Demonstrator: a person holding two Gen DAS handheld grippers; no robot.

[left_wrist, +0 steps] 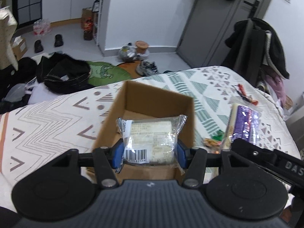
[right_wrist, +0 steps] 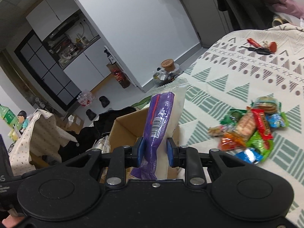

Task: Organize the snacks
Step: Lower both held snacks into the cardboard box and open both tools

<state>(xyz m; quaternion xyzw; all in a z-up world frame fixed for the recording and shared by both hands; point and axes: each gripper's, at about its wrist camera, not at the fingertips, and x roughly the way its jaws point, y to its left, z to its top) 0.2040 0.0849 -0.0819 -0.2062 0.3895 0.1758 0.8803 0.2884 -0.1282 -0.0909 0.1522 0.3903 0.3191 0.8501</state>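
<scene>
The left claw (left_wrist: 149, 153) squeezed a clear snack pack (left_wrist: 150, 138) right over the open cardboard box (left_wrist: 157, 98), likely to drop it in. The right claw (right_wrist: 155, 153) gripped a purple snack bag (right_wrist: 161, 121) near the box. More snacks (right_wrist: 250, 131) lay on the patterned bed cover (right_wrist: 247, 72) in a messy room.

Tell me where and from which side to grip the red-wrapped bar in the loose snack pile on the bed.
Grip the red bar across its narrow width near the middle, coming down from above. It lies flat on top of the snack pile on the bedspread, long axis running near-to-far, so its long edges are probably the clearest to pinch. Packets crowd both sides, so keep the fingers shallow.
</scene>
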